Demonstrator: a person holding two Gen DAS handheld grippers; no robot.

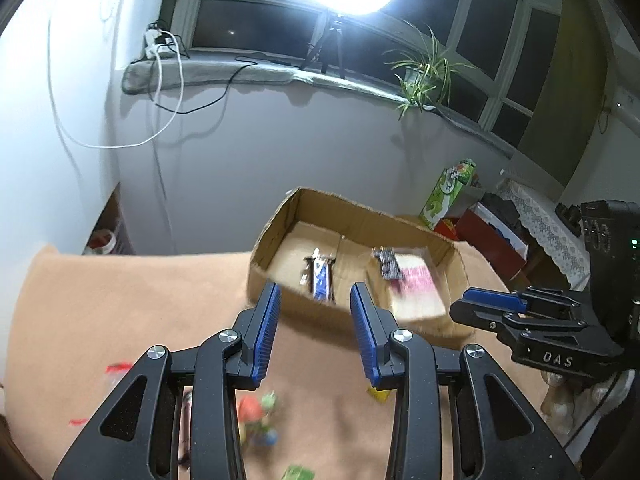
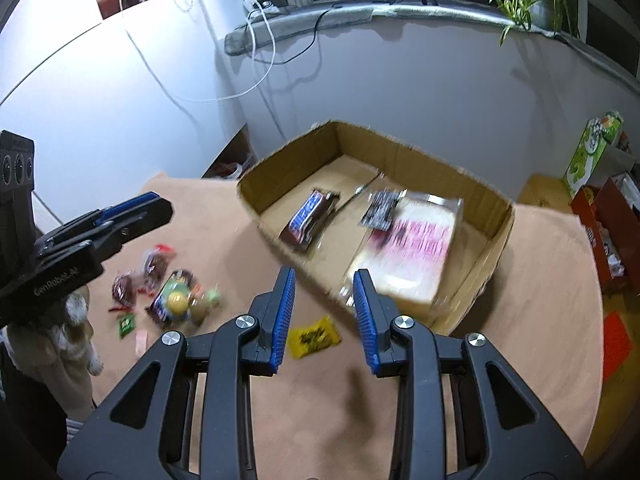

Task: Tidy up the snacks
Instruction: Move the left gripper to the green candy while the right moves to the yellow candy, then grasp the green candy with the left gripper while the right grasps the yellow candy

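Blue-padded fingers of the left gripper point(image 1: 315, 294) are seen parted with nothing between them, above the tan table point(image 1: 132, 304); the right gripper point(image 2: 325, 280) is likewise parted and empty. Each gripper's base is cut off by the frame edge. The cardboard box point(image 2: 494, 248) stands on the table's far side, holding a dark blue-labelled bar point(image 2: 308, 220), a small black-and-white packet point(image 2: 380, 208) and a large pink-printed bag point(image 2: 416, 248); all are blurred and their print cannot be read. Loose snacks point(image 2: 172, 292) lie in a cluster on the table left of the box, partly hidden in the left view by that gripper's arms. A yellow packet point(image 2: 314, 336) lies near the box's front wall, partly behind the right gripper's pads.
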